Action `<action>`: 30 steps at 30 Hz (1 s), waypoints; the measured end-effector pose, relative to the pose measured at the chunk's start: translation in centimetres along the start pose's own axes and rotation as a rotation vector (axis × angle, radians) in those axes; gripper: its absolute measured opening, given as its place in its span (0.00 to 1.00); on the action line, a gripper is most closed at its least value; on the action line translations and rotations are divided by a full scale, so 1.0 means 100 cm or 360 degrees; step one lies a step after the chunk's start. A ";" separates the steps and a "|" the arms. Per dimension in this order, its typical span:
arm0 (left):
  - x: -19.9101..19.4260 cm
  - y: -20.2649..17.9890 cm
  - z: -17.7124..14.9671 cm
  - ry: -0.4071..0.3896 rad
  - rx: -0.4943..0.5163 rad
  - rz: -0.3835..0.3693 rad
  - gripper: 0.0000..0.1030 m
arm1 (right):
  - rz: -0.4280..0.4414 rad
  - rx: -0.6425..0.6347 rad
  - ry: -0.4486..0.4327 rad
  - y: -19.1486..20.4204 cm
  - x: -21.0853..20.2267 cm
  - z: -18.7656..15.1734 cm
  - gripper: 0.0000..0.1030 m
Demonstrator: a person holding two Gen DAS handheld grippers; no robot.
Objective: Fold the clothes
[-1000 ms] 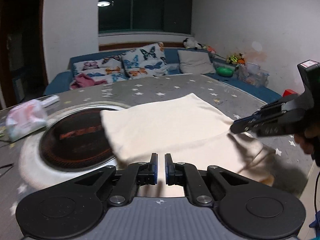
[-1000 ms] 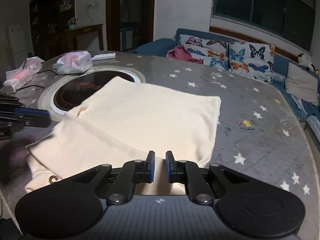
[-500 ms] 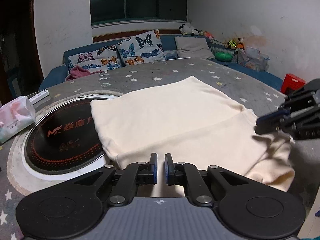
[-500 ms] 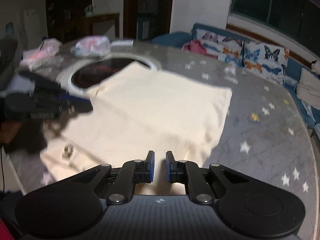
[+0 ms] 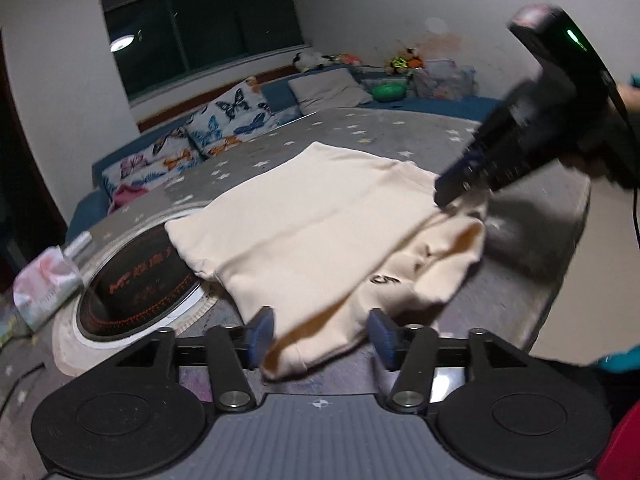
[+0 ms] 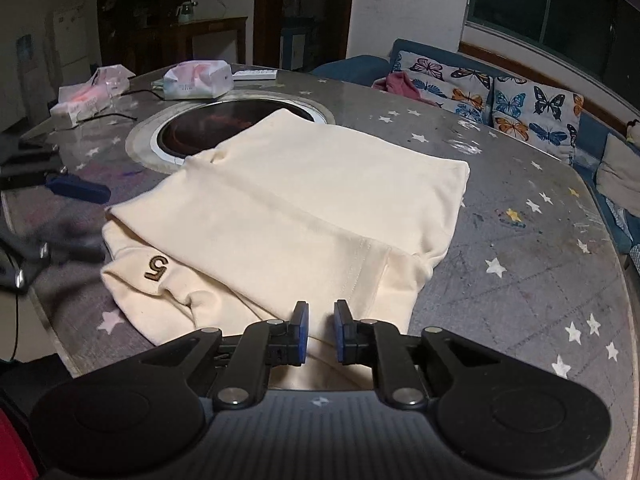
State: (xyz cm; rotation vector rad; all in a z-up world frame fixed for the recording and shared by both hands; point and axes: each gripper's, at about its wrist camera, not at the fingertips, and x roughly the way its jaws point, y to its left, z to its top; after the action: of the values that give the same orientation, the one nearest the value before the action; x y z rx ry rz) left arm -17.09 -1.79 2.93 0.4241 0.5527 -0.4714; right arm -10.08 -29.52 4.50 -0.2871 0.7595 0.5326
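A cream garment (image 5: 320, 216) with a dark "5" mark (image 6: 156, 267) lies folded on the grey star-patterned table (image 6: 520, 240). My left gripper (image 5: 320, 338) is open, its blue pads on either side of the garment's near corner. My right gripper (image 6: 320, 332) is slightly open at the garment's near edge, with cloth showing in the narrow gap. The right gripper also shows in the left wrist view (image 5: 520, 148), its tip at the garment's far right corner. The left gripper shows blurred at the left in the right wrist view (image 6: 60, 188).
A round black induction hob (image 6: 212, 128) is set in the table, partly under the garment. Tissue packs (image 6: 196, 78) (image 6: 88, 96) and a remote (image 6: 256, 75) lie beyond it. A blue sofa with butterfly cushions (image 6: 500, 92) runs along the wall. The table edge is close on the near side.
Both grippers have opened, the left wide and the right slightly. Both dropped to the garment's near edge, and the "5" mark on the lower fold has come into view.
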 end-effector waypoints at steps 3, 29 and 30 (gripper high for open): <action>0.004 -0.015 -0.002 -0.0028 0.0119 0.0049 0.56 | -0.0023 -0.0008 -0.0004 -0.001 -0.008 -0.001 0.19; 0.054 0.029 0.048 -0.0044 -0.0222 -0.0089 0.09 | 0.0021 -0.0542 -0.0055 0.033 -0.004 -0.008 0.37; 0.053 0.028 0.046 -0.0045 -0.0221 -0.0093 0.09 | 0.0031 -0.0537 -0.0047 0.033 0.002 -0.006 0.29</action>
State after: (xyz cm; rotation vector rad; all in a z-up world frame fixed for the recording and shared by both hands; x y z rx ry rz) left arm -9.83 -3.42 4.12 0.2689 0.5677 -0.4909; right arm -12.16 -26.96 3.77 -0.5833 0.6424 0.6824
